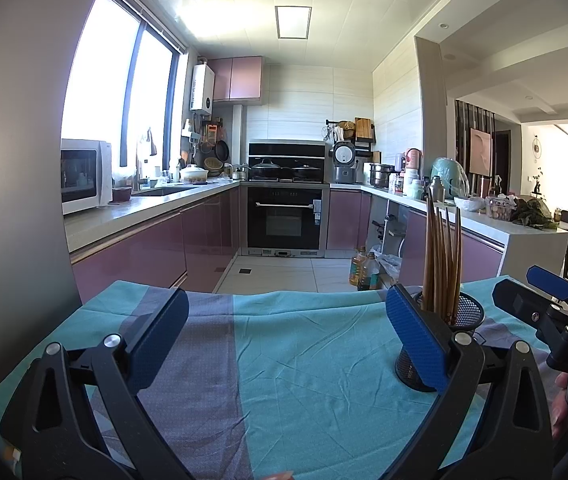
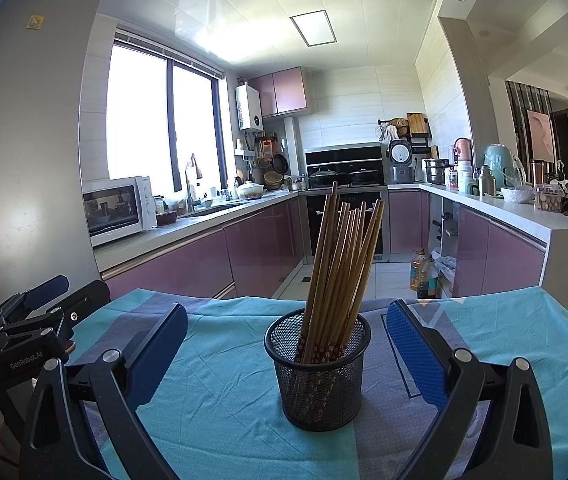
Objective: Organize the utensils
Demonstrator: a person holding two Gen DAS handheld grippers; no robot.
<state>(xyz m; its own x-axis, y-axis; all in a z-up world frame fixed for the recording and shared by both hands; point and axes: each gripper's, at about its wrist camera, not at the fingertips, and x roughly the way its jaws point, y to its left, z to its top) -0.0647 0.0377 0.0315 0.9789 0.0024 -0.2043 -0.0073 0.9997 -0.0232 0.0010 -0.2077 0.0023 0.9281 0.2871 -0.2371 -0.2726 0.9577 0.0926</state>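
Note:
A black mesh cup (image 2: 318,376) stands upright on the teal and grey cloth (image 2: 220,400). Several brown chopsticks (image 2: 340,264) stand in it, leaning right. My right gripper (image 2: 286,344) is open and empty, its blue pads either side of the cup and nearer the camera. In the left wrist view the cup (image 1: 466,312) with its chopsticks (image 1: 442,256) is partly hidden behind my right pad. My left gripper (image 1: 286,340) is open and empty over bare cloth (image 1: 304,380). The right gripper also shows at the right edge of the left wrist view (image 1: 544,296).
The table's far edge drops to the kitchen floor (image 2: 388,280). Purple cabinets and counters run along both sides. Oil bottles (image 2: 424,272) stand on the floor at right. A grey fridge (image 2: 24,140) stands close on the left. The left gripper's body (image 2: 28,320) is at the left edge.

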